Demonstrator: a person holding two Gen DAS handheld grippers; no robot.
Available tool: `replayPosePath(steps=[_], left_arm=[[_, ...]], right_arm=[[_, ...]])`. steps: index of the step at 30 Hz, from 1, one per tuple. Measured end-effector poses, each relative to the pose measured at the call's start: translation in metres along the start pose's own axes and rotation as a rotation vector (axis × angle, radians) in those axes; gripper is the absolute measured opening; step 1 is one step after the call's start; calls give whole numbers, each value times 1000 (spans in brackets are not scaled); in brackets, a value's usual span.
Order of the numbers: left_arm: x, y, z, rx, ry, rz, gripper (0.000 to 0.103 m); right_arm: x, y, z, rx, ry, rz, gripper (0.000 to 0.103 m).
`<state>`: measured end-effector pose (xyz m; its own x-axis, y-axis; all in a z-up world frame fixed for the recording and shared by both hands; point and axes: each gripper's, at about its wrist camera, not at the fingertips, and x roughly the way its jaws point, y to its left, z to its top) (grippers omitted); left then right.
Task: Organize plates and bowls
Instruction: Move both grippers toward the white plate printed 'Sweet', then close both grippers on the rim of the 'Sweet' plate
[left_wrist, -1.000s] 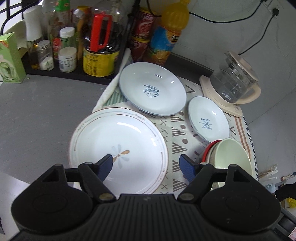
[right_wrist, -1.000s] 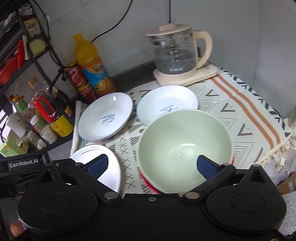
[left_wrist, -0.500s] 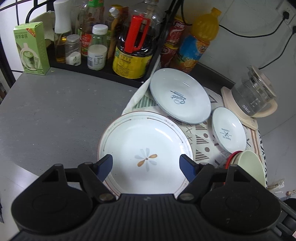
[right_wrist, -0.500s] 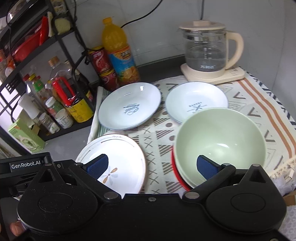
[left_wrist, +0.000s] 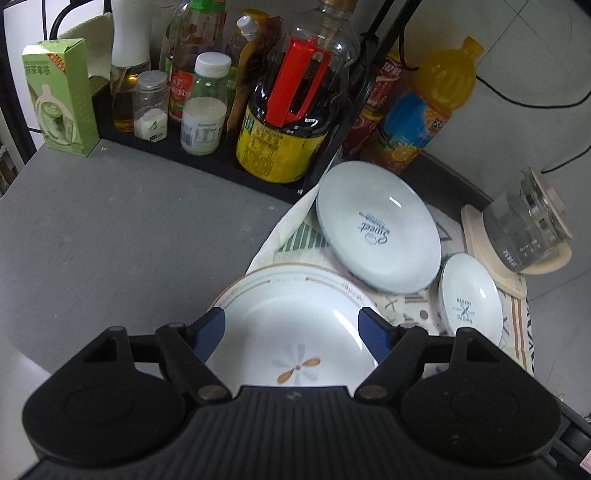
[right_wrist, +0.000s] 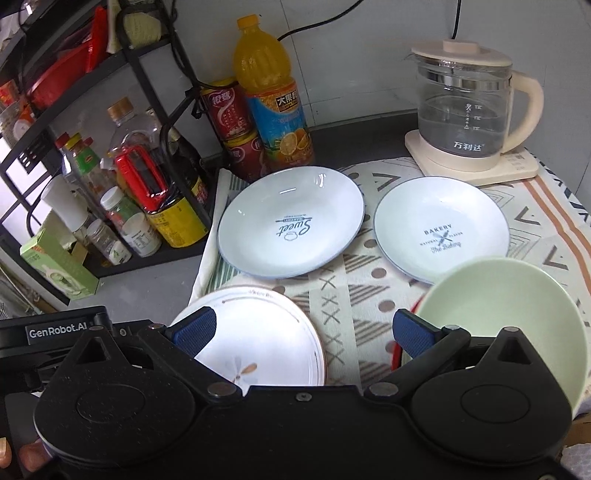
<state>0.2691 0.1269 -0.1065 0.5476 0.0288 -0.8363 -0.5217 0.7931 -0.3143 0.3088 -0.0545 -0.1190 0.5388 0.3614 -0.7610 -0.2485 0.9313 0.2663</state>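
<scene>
Grey countertop (left_wrist: 110, 236) carries a patterned cloth (right_wrist: 369, 295) with the round white flower-print plate (left_wrist: 295, 332) at its edge. Both the left gripper (left_wrist: 291, 328) and right gripper (right_wrist: 303, 328) hover spread and empty. Clamping the plate's shallow rim poorly could let it slip onto the pale green bowl (right_wrist: 498, 314) nearby.

A: Flower plate (left_wrist: 295, 332): near rim hidden behind the left gripper's body. Green bowl (right_wrist: 517, 317)?

B: Right side cut by the frame edge; the red rim (right_wrist: 397, 356) beneath barely shows. Small jar labels: unreadable.
</scene>
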Motion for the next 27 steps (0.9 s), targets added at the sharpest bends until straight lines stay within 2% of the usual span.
replayPosePath(steps=[2, 6, 10, 14, 19, 24, 27], left_arm=[[5, -3, 7, -6, -7, -14, 77], [19, -9, 22, -23, -14, -41, 76], [38, -12, 35, -54, -7, -72, 73], [58, -15, 46, -82, 13, -85, 66], [84, -15, 55, -123, 42, -98, 55], [108, -15, 59, -157, 69, -112, 39], [123, -15, 61, -170, 83, -110, 36]], right_arm=[[8, -3, 6, 14, 9, -2, 99], [25, -8, 21, 54, 26, 9, 84], [45, -14, 34, 105, 48, 18, 75], [68, -21, 45, 177, 93, 25, 64], [95, -32, 53, 265, 150, 15, 58], [118, -37, 58, 320, 192, 19, 38], [132, -38, 61, 333, 214, 0, 36]])
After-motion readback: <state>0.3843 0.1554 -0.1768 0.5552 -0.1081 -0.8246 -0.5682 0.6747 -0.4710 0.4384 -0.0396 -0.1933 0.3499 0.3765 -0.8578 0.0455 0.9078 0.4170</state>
